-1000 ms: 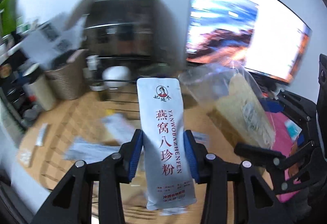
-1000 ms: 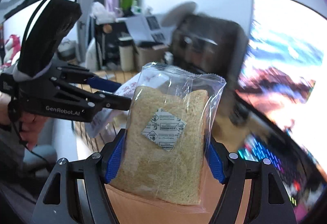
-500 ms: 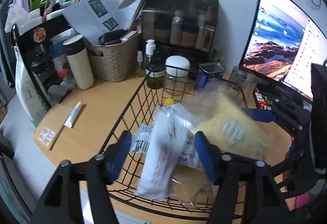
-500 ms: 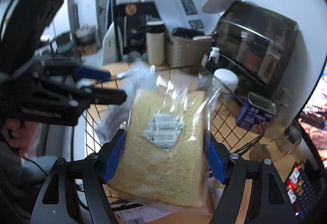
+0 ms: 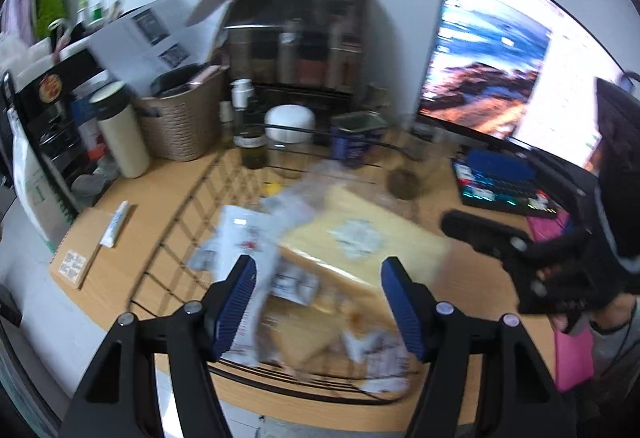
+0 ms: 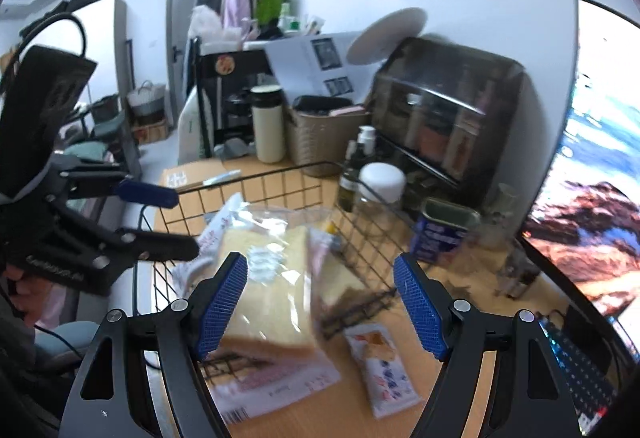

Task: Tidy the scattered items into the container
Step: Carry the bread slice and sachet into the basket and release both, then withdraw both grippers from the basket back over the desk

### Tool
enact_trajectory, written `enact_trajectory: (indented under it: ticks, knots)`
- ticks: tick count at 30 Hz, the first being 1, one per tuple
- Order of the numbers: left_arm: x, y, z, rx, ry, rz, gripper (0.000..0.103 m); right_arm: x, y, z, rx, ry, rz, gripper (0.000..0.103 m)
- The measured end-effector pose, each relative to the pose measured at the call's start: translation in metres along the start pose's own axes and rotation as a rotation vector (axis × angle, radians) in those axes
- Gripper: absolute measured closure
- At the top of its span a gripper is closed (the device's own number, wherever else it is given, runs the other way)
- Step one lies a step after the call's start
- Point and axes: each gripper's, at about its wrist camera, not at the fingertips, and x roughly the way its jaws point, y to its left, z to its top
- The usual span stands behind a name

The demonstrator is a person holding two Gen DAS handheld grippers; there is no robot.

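A black wire basket [image 5: 180, 222] [image 6: 280, 178] stands on the wooden desk. The bagged bread [image 5: 360, 242] [image 6: 272, 278] lies blurred in it, beside a silver sachet [image 5: 256, 258] [image 6: 216, 234]. My left gripper [image 5: 318, 304] is open and empty above the basket's near side. My right gripper [image 6: 320, 306] is open and empty above the bread. Each gripper shows in the other's view, the right one [image 5: 520, 250] and the left one [image 6: 160, 214]. A small snack packet [image 6: 380, 366] lies on the desk outside the basket.
A beige bin [image 5: 184, 122], a cream flask [image 5: 122, 134], a white jar [image 5: 290, 122], a blue tin [image 5: 358, 142] and a dark cabinet [image 5: 300, 38] stand behind the basket. A monitor [image 5: 504, 78] and keyboard [image 5: 504, 186] are on the right. A notebook with a tube [image 5: 114, 224] lies on the left.
Both grippers opened: the left let go of the silver sachet, the right let go of the bread. Both items dropped into the basket, and both grippers stand empty above it.
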Motion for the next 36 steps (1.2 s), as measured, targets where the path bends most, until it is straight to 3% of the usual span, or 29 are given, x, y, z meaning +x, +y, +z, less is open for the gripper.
enact_trajectory:
  ticks: [2,5,8,18,36]
  knots:
    - [-0.002,-0.021,-0.005,0.054,0.023,-0.034,0.032,-0.006,-0.01,-0.008,0.024,0.025,0.009,0.03]
    - [-0.005,-0.043,-0.018,0.122,0.056,-0.051,0.032,-0.003,-0.019,-0.02,0.05,0.099,0.066,0.051]
    - [-0.006,-0.044,-0.03,0.122,0.096,-0.053,0.032,0.006,-0.017,-0.032,0.04,0.164,0.124,0.06]
    - [0.009,-0.022,-0.048,0.057,0.166,-0.036,0.032,0.024,0.015,-0.046,-0.025,0.226,0.227,0.06]
    - [0.012,0.04,-0.044,-0.017,0.114,0.035,0.031,0.083,0.064,-0.016,-0.122,0.235,0.245,0.061]
